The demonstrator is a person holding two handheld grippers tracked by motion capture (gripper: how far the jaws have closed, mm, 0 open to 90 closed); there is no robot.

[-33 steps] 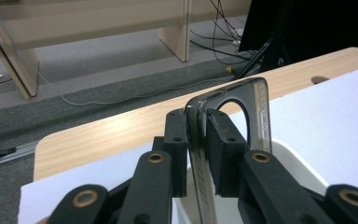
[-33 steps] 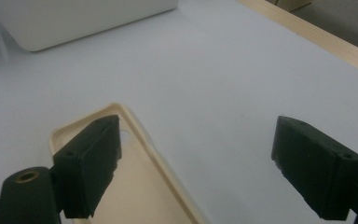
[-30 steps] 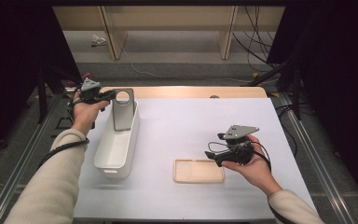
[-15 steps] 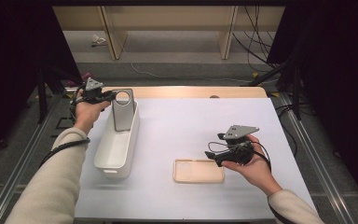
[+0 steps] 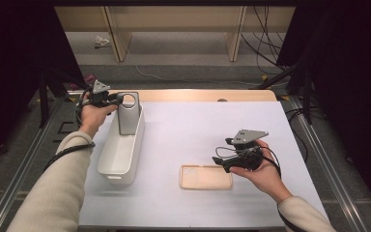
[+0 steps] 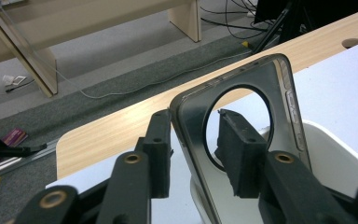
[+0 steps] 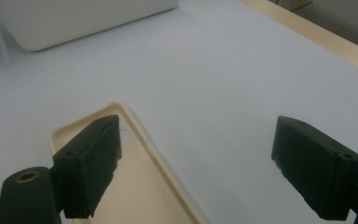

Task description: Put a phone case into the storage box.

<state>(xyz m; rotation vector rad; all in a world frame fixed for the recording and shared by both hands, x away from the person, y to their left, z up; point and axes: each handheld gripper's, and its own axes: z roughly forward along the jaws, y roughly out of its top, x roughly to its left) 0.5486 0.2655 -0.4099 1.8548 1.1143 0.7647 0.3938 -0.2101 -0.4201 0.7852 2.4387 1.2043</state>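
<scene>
Beige case (image 5: 206,177) beside right tool (image 5: 219,160).

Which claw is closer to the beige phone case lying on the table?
The right claw. It hangs open just over the beige phone case's right end. The left claw is far off, with the grey phone case standing in the white bin between its jaws.

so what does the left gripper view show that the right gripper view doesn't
Left gripper view: the left gripper with its jaws on either side of an upright grey phone case with a round cutout, standing in the white bin. The jaws have just been opening and one pad looks slightly clear of the case. Beyond lie the table's far wooden edge and the floor.

Right gripper view: the right gripper, jaws wide open, over a beige phone case lying flat.

Both: the white bin and the pale tabletop.
</scene>
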